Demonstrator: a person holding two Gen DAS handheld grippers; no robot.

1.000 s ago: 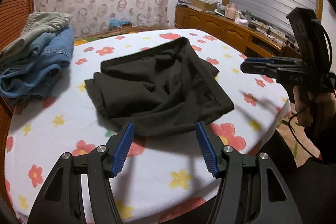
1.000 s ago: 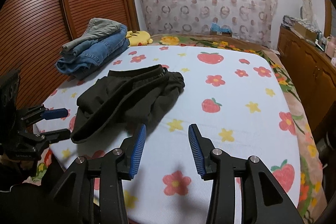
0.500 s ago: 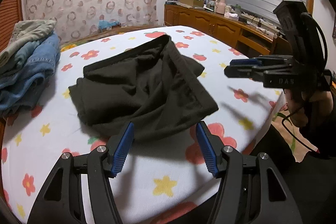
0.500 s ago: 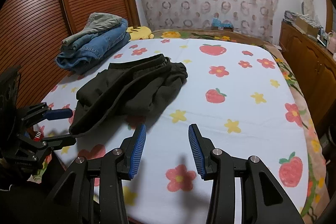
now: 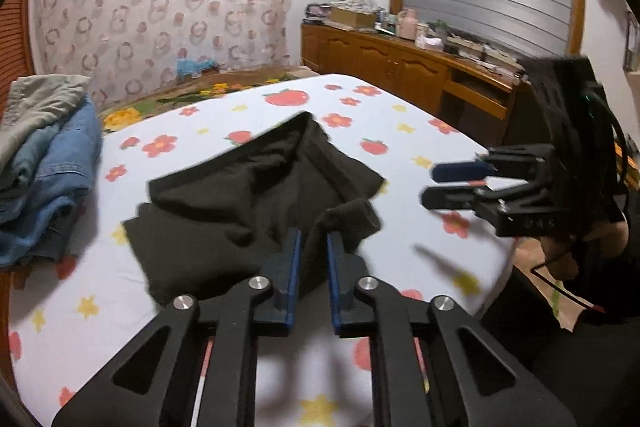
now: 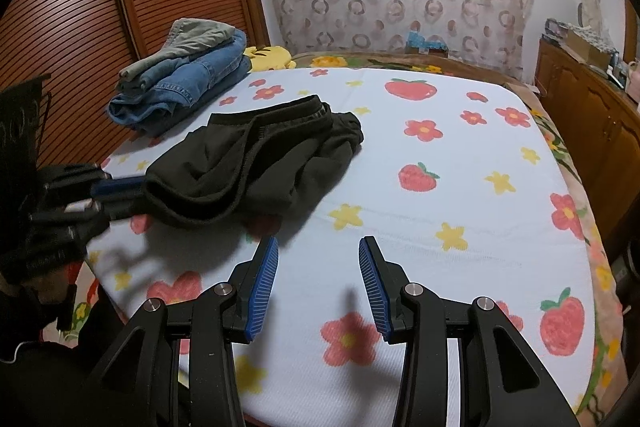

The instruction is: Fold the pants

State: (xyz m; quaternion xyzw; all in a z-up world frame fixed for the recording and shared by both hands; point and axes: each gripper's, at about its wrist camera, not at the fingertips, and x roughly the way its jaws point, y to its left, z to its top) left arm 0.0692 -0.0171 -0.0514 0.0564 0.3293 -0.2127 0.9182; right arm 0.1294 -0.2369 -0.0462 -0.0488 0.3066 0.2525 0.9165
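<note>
1. Pants (image 5: 248, 211): one black pair, crumpled, lies on the bed (image 6: 460, 155) near its near-left corner as my right camera sees it; the waistband faces the far side.
2. Left gripper (image 5: 311, 247): I see its jaws have just been closing, and the blue pads now stand close together on a raised fold at the near edge of the pants. The cloth runs up between the pads and lifts off the sheet there, so I read it as clamped.
3. Right gripper (image 6: 319, 279): I hold it over the near edge of the bed, beside the pants and apart from them. Its jaws stand partly open with nothing between them; only the printed sheet shows in the gap.
4. Stack of folded jeans (image 6: 180, 79): sits at the far-left corner of the bed, apart from the black pair, with a grey-green garment on top.
5. Yellow plush toy (image 6: 268, 57): lies just behind that stack, at the far edge.
6. Wooden sideboard (image 5: 400, 67): runs along the right side of the bed, its top cluttered.
</note>
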